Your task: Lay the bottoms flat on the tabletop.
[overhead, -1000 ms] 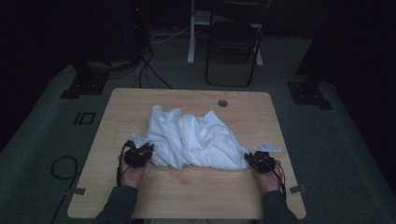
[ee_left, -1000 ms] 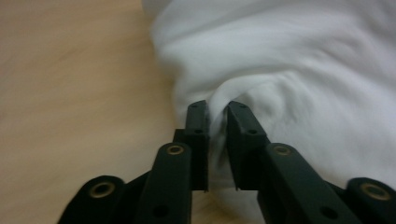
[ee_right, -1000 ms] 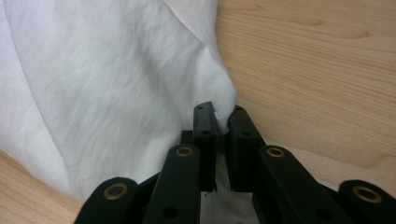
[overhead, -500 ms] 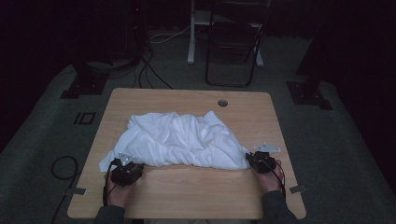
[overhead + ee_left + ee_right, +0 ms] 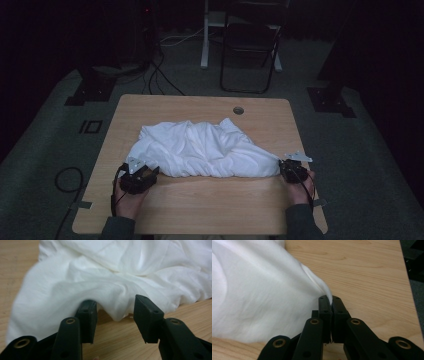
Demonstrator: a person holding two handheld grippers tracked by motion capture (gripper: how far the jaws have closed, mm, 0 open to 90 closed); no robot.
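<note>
I have the white cloth [image 5: 202, 150] spread in a crumpled heap across the middle of the desk [image 5: 200, 205], running from the lower left of the high view over to the lower right. My right gripper [image 5: 291, 170] sits at the lower right of that view, at the cloth's right-hand corner. In the right gripper view, its jaws are pressed together with a thin point of the cloth [image 5: 262, 295] pinched between them just above the centre of the frame, and the fabric fans out from there to fill the left half of the picture. Bare wood of the desk [image 5: 367, 272] takes up the upper right.

My left gripper [image 5: 142, 176] is at the lower left of the high view, just beside the cloth's near edge. Its jaws have just been opening and now stand apart. In the left gripper view, a drooping fold of the cloth [image 5: 112, 282] hangs down into the gap between them at the centre of the frame; the left jaw's tip is tucked under the hem, while the right jaw stands clear of the fabric. The pads are not pressing on it.
</note>
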